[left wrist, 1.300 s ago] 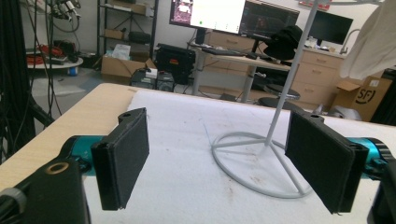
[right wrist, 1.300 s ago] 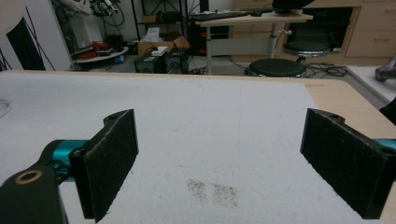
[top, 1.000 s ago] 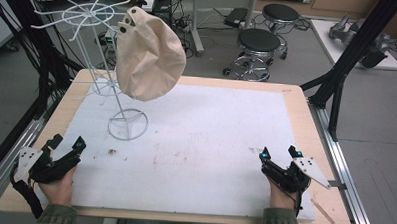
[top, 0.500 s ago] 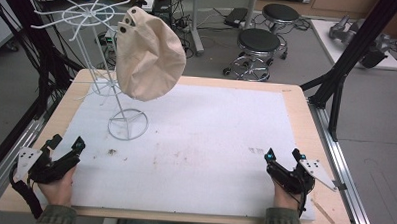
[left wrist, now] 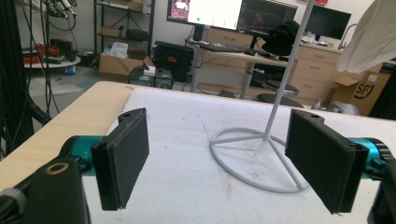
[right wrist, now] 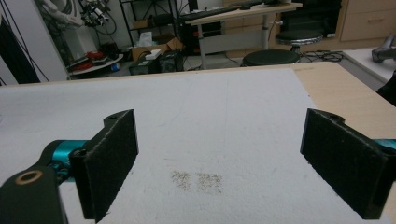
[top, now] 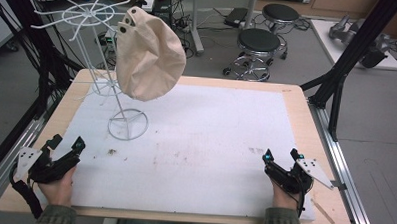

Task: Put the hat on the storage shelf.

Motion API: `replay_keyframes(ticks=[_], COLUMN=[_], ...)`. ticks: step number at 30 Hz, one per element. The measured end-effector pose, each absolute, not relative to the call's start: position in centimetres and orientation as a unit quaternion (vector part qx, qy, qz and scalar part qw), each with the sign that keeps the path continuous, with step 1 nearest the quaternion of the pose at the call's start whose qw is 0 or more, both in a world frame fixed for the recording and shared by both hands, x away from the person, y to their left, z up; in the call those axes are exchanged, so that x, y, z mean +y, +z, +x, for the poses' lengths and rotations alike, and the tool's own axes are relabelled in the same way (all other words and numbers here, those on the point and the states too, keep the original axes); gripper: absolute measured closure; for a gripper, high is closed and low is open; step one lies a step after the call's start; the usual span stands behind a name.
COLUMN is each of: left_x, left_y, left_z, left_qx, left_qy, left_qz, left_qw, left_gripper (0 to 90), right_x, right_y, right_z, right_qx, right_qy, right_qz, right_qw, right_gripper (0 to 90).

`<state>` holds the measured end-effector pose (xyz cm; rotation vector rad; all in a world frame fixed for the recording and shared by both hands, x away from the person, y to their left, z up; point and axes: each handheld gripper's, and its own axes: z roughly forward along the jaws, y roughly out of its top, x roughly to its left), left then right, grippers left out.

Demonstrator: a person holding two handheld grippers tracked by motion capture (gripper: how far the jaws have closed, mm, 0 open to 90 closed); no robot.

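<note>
While both claws rest apart on the bench (top: 296, 125), a cap (top: 148, 57) hangs on the wire stand (top: 128, 123).
Left claw (top: 65, 143) and right claw (top: 281, 155): jaws wide, empty.

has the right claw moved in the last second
Yes. The right claw has pulled back toward the person and the table's near edge, slightly rightward.

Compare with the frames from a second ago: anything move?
Only the right gripper moved: it slid back toward the near table edge and slightly right, jaws open and empty. The left gripper stayed put, open. The cream hat still hangs on the white wire stand, untouched.
</note>
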<state>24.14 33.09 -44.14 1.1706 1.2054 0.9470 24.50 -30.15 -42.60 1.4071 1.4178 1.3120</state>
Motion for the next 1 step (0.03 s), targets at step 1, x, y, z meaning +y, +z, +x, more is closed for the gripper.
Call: replay_keyframes(ticks=[1], left_x=[33.10], left_y=[-44.15], left_z=[24.15], left_qx=[0.513], left_qy=[0.403], left_qz=[0.499], left_qw=[0.570], left_gripper=[21.8], right_x=[-30.14], right_y=[-42.62], right_z=[24.55], right_qx=[0.552], right_qy=[0.511], right_qz=[0.547], right_qw=[0.368], right_gripper=[10.4])
